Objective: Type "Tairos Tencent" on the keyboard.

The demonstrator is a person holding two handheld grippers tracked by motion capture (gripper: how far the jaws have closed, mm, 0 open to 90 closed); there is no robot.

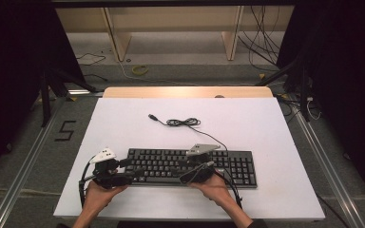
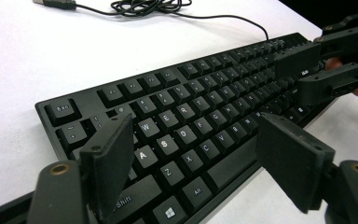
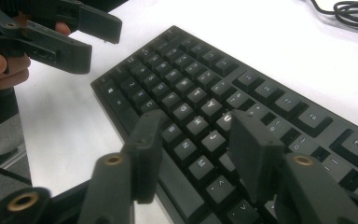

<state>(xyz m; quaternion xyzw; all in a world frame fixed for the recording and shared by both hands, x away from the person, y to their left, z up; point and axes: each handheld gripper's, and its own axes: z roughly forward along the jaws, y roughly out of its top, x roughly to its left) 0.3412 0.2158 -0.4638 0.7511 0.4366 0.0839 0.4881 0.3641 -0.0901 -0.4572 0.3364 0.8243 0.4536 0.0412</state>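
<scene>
1. Keyboard [image 1: 190, 167] is laid near the front edge of the white table [image 1: 266, 133], its long axis running left to right across the person's front, parallel to that edge.
2. Its left half is flanked by both grippers: the left gripper [image 1: 123, 168] is held at the left end, over the Shift and Caps Lock corner, and the right gripper [image 1: 190, 164] is held over the middle letter rows.
3. From the left gripper [image 2: 191, 158] the keys lie directly ahead and below, between its spread jaws; nothing is pinched, and no contact with the keys can be made out.
4. From the right gripper [image 3: 193, 154] the H, J, N and M keys are seen between jaws that are set apart, with nothing held; whether a jaw tip touches a key cannot be told.
5. The middle of the board is judged nearer the right hand [image 1: 216, 185], the left end nearer the left hand [image 1: 97, 194].
6. The board is seen as black, flat and full-sized, with white legends and a number pad at its right end.
7. A thin black cable [image 1: 183, 122] is led from the back edge to a loose coil farther up the table, ending in a plug [image 1: 153, 117].
</scene>
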